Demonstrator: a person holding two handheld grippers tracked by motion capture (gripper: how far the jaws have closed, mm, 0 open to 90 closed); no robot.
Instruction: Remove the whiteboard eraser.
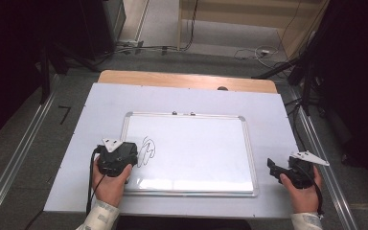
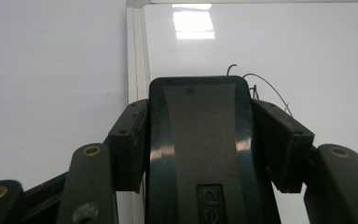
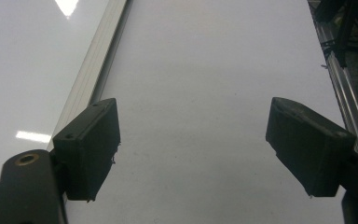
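Note:
A white-framed whiteboard (image 1: 191, 158) lies flat on the table, with a black scribble (image 1: 147, 149) near its left edge. My left gripper (image 1: 120, 157) sits over the board's left rim, just left of the scribble. In the left gripper view, that gripper (image 2: 209, 123) is shut on a black eraser (image 2: 196, 140) with a grey top; both pads press its sides, and scribble lines (image 2: 261, 84) show just beyond it. My right gripper (image 1: 275, 168) hovers off the board's right edge, open, with nothing between its fingers (image 3: 91, 149).
A white sheet (image 1: 76, 158) covers the wooden table (image 1: 182, 79). Metal rails (image 1: 316, 143) run along both sides on the floor. Cables and dark stands lie beyond the far edge. The whiteboard's frame (image 3: 91, 79) runs past the right gripper's left jaw.

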